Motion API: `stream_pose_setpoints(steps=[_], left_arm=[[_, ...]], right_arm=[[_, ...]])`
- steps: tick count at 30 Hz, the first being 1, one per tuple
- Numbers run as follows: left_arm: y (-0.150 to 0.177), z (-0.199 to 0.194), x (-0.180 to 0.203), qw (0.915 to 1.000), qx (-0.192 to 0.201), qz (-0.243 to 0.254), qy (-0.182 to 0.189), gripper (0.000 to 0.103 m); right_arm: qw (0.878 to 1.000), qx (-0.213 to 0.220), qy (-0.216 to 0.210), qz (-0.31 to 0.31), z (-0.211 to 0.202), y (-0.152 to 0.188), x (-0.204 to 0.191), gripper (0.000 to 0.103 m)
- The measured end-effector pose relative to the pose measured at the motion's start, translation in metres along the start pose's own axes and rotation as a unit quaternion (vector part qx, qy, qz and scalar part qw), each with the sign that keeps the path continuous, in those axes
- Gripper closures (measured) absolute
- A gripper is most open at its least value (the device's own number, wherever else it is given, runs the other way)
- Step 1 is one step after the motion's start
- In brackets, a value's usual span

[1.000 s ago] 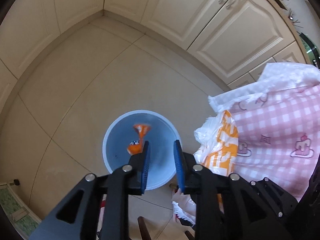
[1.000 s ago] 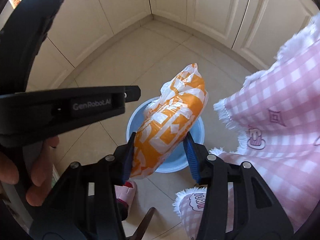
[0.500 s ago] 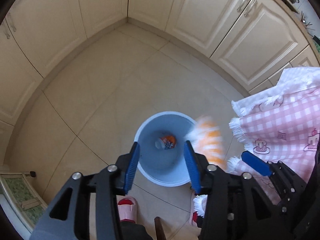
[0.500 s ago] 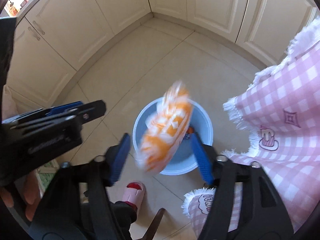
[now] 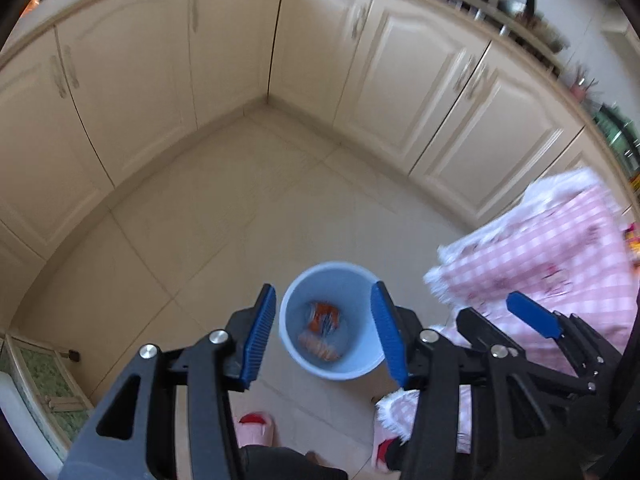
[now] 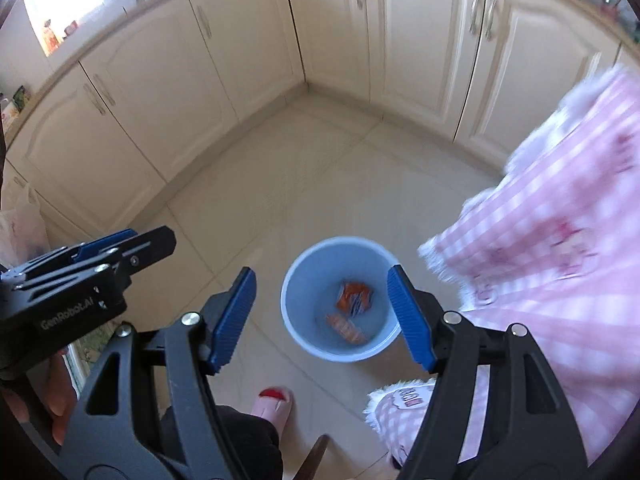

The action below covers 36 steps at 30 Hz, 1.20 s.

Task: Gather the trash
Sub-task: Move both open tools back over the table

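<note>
The orange-and-white wrapper (image 6: 347, 328), clamped in the right gripper (image 6: 324, 316) a second ago, now lies inside the blue bin (image 6: 296, 280) beside an orange packet (image 6: 354, 297). Both the right and the left gripper (image 5: 323, 338) hang above the bin, jaws wide apart and empty. Only the right view shows the windowsill (image 6: 56, 36).

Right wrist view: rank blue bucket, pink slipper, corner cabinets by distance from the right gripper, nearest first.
1. Blue bucket, on the floor framed between the open right gripper fingers.
2. Pink slipper, lower left; too close to the bucket to rank firmly.
3. Corner cabinets, farthest, top.
</note>
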<state>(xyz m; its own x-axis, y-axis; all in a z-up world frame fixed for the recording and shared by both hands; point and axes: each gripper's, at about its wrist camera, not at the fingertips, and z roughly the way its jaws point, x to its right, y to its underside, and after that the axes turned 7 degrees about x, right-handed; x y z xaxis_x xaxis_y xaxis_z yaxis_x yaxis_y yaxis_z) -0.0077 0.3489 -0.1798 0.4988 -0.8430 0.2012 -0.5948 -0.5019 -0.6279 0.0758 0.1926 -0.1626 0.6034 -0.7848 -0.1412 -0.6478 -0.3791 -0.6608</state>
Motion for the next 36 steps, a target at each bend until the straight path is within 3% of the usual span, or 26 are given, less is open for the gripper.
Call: stream_pose_setpoints(steps=[4, 9, 14, 20, 23, 29, 31, 36], left_arm=[[-0.006, -0.057, 0.014, 0.9985, 0.051, 0.015, 0.010, 0.054], [-0.013, -0.132, 0.058, 0.9913, 0.119, 0.033, 0.045, 0.046], [-0.010, -0.167, 0.138, 0.9803, 0.129, 0.086, 0.122, 0.043], [0.004, -0.170, 0.232, 0.9664, 0.109, 0.154, 0.175, 0.039], [0.016, -0.165, 0.291, 0.9515, 0.080, 0.202, 0.218, 0.039], [0.036, -0.139, 0.377, 0.9208, 0.077, 0.304, 0.232, 0.039], [0.036, -0.127, 0.390, 0.9160, 0.059, 0.317, 0.239, 0.039], [0.031, -0.090, 0.411, 0.9248, 0.023, 0.302, 0.231, 0.039]], right_arm=[[0.997, 0.077, 0.014, -0.010, -0.071, -0.008, -0.005, 0.028], [0.986, 0.162, 0.038, -0.006, -0.164, -0.001, 0.011, 0.022], [0.974, 0.212, 0.077, 0.027, -0.239, 0.013, 0.061, 0.018], [0.961, 0.224, 0.147, 0.069, -0.297, 0.043, 0.142, 0.017], [0.952, 0.224, 0.183, 0.096, -0.320, 0.061, 0.182, 0.017], [0.938, 0.217, 0.225, 0.149, -0.340, 0.093, 0.249, 0.017], [0.936, 0.212, 0.231, 0.158, -0.341, 0.099, 0.260, 0.017], [0.934, 0.207, 0.239, 0.169, -0.337, 0.105, 0.287, 0.017]])
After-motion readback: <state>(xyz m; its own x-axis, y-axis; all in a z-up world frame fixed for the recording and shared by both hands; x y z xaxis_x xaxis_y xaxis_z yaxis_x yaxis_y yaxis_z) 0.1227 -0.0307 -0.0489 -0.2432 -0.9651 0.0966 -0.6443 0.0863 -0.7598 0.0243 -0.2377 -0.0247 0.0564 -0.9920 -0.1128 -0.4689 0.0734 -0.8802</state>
